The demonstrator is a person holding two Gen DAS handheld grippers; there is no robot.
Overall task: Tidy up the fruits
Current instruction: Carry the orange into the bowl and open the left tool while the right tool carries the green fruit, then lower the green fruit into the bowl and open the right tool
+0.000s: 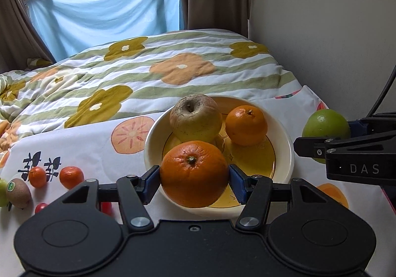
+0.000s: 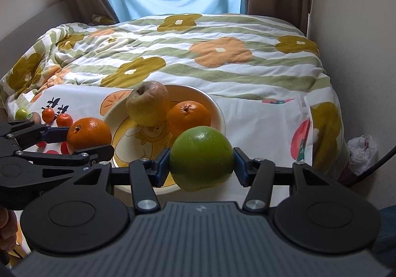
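Observation:
My left gripper (image 1: 194, 179) is shut on a large orange (image 1: 194, 173) and holds it over the near rim of a cream and yellow bowl (image 1: 284, 143). The bowl holds a yellowish apple (image 1: 195, 118) and a smaller orange (image 1: 246, 124). My right gripper (image 2: 201, 164) is shut on a green citrus fruit (image 2: 201, 157) just right of the bowl's near rim (image 2: 220, 113). The green fruit also shows in the left wrist view (image 1: 325, 126). The left gripper's orange also shows in the right wrist view (image 2: 89, 133).
On the printed cloth left of the bowl lie two small mandarins (image 1: 71, 176), a kiwi (image 1: 18, 192), a small green fruit (image 2: 22, 113) and small red fruits (image 1: 40, 207). A flowered quilt (image 1: 148, 71) covers the bed behind. A wall (image 1: 334, 29) stands at the right.

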